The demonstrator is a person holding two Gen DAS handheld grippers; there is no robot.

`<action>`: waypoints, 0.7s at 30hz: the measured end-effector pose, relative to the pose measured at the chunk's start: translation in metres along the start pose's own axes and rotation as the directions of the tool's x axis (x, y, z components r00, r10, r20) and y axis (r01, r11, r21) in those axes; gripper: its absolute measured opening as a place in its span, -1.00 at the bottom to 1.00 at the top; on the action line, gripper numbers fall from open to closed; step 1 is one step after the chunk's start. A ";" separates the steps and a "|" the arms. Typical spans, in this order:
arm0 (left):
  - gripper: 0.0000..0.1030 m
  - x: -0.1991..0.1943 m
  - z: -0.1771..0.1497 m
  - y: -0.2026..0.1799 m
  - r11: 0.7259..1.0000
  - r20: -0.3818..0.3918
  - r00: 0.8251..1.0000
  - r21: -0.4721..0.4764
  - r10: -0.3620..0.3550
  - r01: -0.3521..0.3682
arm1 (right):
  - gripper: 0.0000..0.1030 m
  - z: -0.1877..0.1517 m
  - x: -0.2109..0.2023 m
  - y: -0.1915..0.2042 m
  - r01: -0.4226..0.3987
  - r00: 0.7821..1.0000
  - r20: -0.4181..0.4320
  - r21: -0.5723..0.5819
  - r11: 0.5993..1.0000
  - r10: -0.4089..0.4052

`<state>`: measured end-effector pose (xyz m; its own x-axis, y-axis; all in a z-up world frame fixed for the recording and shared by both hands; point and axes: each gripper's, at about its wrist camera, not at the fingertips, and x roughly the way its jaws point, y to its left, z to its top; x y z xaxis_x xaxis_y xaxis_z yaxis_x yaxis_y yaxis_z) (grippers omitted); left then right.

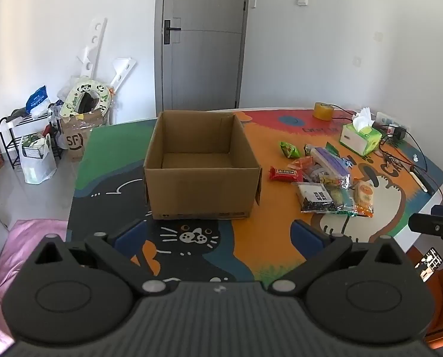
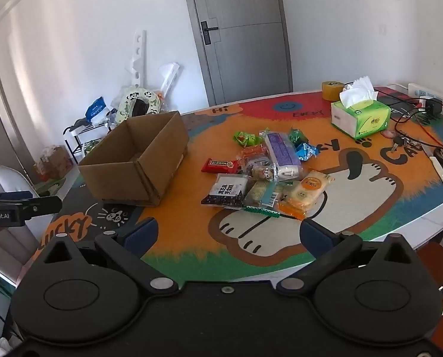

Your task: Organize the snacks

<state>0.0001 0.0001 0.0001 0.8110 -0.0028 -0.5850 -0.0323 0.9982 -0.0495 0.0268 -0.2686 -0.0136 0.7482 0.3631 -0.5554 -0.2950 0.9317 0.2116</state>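
Observation:
An open, empty cardboard box [image 1: 202, 166] [image 2: 138, 160] stands on the colourful table mat [image 1: 269, 244] [image 2: 191, 226]. To its right lies a loose pile of snack packets [image 1: 322, 178] [image 2: 266, 172], with a red bar [image 1: 283, 174] [image 2: 220, 165] nearest the box and an orange-and-white pack [image 2: 306, 190] at the front. My left gripper [image 1: 218, 232] is open above the near table edge in front of the box, nothing between its fingers. My right gripper [image 2: 227, 235] is open too, short of the snack pile.
A green tissue box [image 1: 359, 138] [image 2: 359, 117], a tape roll [image 1: 324, 110] [image 2: 332, 90], cables, chargers and keys [image 2: 400, 141] crowd the table's far right. Beyond the left edge stand a shelf rack [image 1: 28, 136], bags and cartons on the floor. A grey door [image 1: 203, 38] is behind.

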 end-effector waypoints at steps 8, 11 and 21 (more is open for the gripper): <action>0.99 0.007 0.000 0.001 1.000 -0.004 1.000 0.010 -0.012 0.012 | 1.00 0.002 0.000 0.000 0.000 1.000 -0.012 0.005 1.000 0.000; 0.99 -0.004 0.002 0.003 1.000 0.005 1.000 0.010 -0.004 0.004 | 1.00 0.001 -0.003 0.001 0.002 1.000 -0.012 0.006 1.000 -0.002; 0.99 -0.006 -0.001 0.003 1.000 0.015 1.000 0.006 -0.003 0.002 | 1.00 0.001 -0.001 0.000 -0.004 1.000 -0.013 0.001 1.000 0.004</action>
<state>-0.0059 0.0029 0.0024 0.8197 -0.0045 -0.5728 -0.0267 0.9986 -0.0459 0.0263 -0.2686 -0.0122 0.7395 0.3664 -0.5647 -0.2970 0.9304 0.2148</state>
